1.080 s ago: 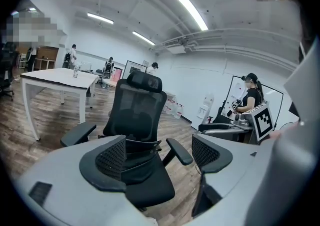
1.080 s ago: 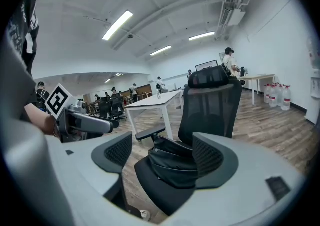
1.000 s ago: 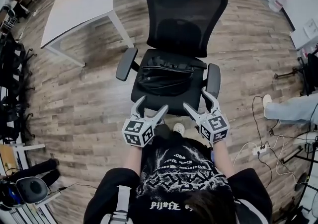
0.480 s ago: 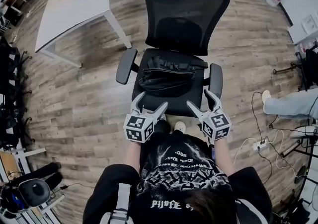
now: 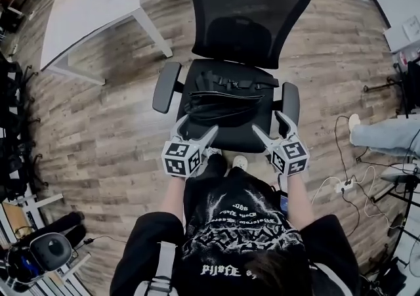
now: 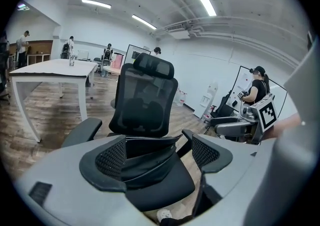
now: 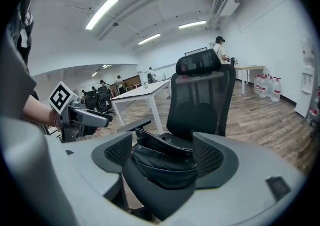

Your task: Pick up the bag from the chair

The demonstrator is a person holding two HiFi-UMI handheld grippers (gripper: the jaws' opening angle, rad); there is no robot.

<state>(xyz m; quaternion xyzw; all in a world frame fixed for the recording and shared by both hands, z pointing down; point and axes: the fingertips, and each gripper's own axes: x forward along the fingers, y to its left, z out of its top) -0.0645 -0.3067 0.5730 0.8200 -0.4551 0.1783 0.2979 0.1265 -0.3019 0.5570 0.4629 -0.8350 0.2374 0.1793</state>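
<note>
- On the seat of the one black chair (image 5: 244, 19) lies one black bag (image 5: 223, 101).
- I hold two claws near its front edge: left gripper (image 5: 195, 128) and right gripper (image 5: 268, 123), both spread apart, neither touching the bag.

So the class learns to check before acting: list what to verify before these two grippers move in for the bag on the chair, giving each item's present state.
1. Left gripper open and empty: ok.
2. Right gripper open and empty: ok.
3. Bag lying on the chair seat, nothing on top of it: ok.
4. Grippers in contact with the bag: not ok, both are short of it near the seat's front edge.
5. Strap or handle easy to grip: cannot tell.
</note>
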